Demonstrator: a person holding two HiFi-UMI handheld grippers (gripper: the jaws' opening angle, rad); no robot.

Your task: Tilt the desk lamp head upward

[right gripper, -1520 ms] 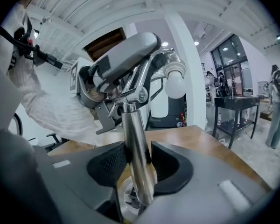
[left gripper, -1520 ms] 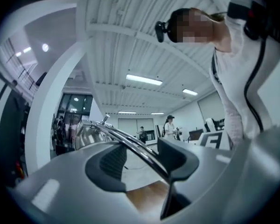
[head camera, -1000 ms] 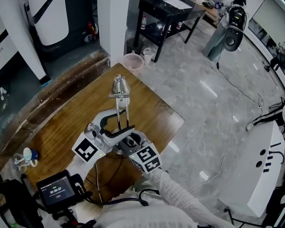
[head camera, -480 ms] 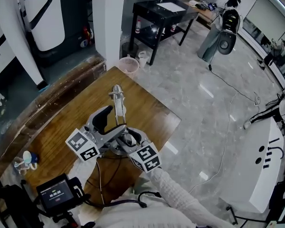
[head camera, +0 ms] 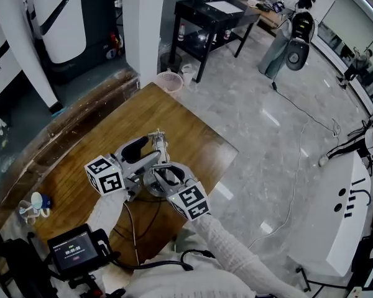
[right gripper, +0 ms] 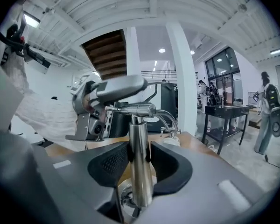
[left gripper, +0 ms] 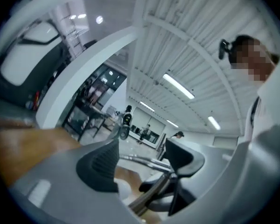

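Observation:
A chrome desk lamp stands on the wooden table. Its upright post rises between the black pads of my right gripper, which are closing and press on both sides of it. In the head view the right gripper sits low by the lamp base. My left gripper reaches in from the left, higher up. The lamp's thin arm rods pass between its jaws, which are closing but stand apart from the rods. The small lamp head hangs beyond the post.
The table's right edge drops to a grey tiled floor. A pink basket, a white pillar and a black bench stand beyond the table. A small figurine and a screen device are at the near left.
The lamp's arm and head have come down lower over the table. My left gripper has shifted left and up along the arm. The right gripper has stayed at the post.

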